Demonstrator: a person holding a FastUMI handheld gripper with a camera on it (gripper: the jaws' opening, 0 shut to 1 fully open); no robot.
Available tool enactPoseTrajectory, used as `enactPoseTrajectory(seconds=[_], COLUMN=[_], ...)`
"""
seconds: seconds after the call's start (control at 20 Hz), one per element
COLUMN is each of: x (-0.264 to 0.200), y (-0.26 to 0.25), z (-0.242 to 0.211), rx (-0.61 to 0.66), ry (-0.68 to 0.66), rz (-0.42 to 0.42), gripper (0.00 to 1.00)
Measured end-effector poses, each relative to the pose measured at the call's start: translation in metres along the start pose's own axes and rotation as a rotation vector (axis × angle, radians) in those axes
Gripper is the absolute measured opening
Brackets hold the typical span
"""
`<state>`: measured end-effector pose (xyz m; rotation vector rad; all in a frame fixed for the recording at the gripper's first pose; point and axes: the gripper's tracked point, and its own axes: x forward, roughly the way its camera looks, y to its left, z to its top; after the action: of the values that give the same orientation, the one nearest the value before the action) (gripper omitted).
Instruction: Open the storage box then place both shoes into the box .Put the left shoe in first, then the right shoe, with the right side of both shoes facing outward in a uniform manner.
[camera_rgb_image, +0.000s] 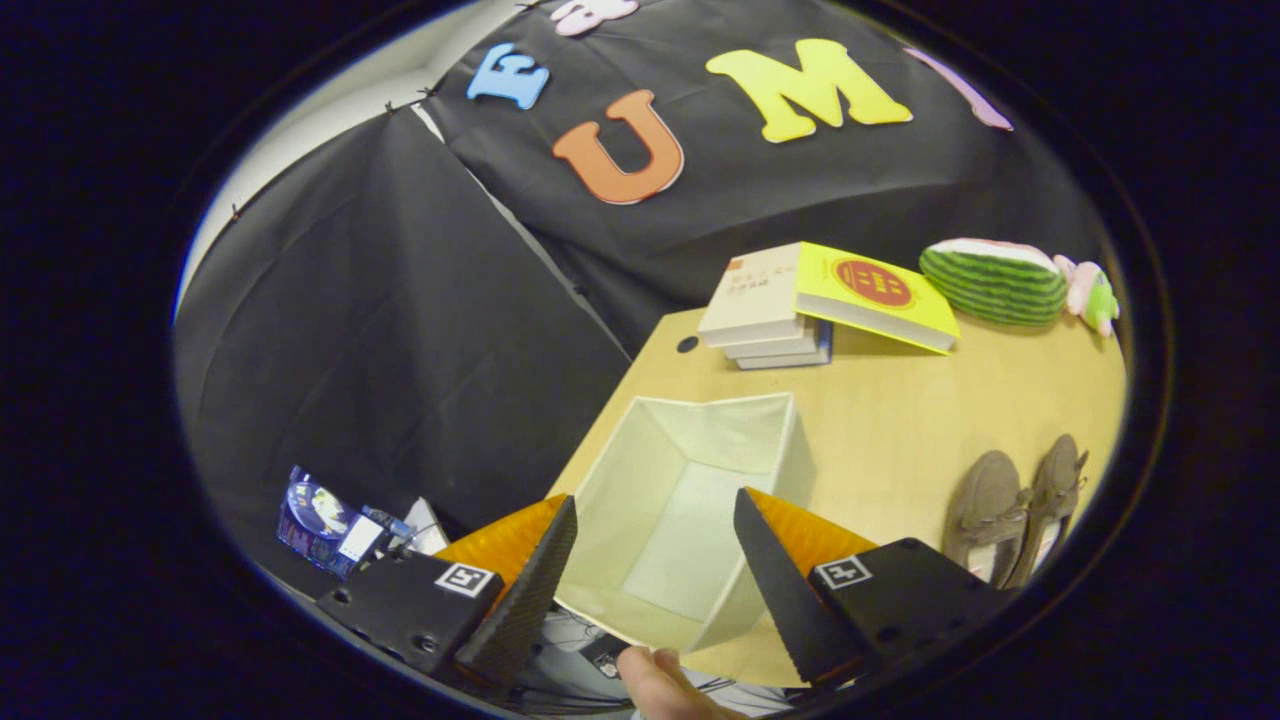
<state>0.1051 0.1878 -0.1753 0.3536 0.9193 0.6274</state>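
Claw (655, 560) is spread wide, nothing between the fingers, hovering above the surface (900, 420). A fingertip of a person's hand (660, 685) shows at the very bottom, just under the near edge of the storage box (690, 500). Box sits directly between and just ahead of the fingers, at the near left corner of the surface, top open, pale fabric walls upright, inside looks empty; opening step judged done. No shoe loaded yet. Pair of shoes (1020, 505) lies side by side to the right of the box, well apart from it, beside the right finger; grey-brown slip-ons, toes pointing away. Which is left or right cannot be told from here. Likely next: swing right to the shoes, left one first. Farther back a stack of books (770, 315) with a yellow book (875, 295) leaning on it, then a watermelon plush (995, 280) and a small green-pink plush (1095, 295) at the far edge, all clear of the work path. Off the surface, lower left, a blue packet (325, 520) lies by some clutter.
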Motion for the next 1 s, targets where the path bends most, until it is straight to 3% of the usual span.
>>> enactPoseTrajectory(seconds=[0.1, 0.6, 1.0], x=[-0.006, -0.069, -0.08], y=[-0.036, -0.164, -0.23], z=[0.001, -0.028, -0.07], rx=[0.025, 0.132, 0.173], ry=[0.003, 0.104, 0.242], rz=[-0.078, -0.314, -0.405], gripper=[1.0, 1.0, 1.0])
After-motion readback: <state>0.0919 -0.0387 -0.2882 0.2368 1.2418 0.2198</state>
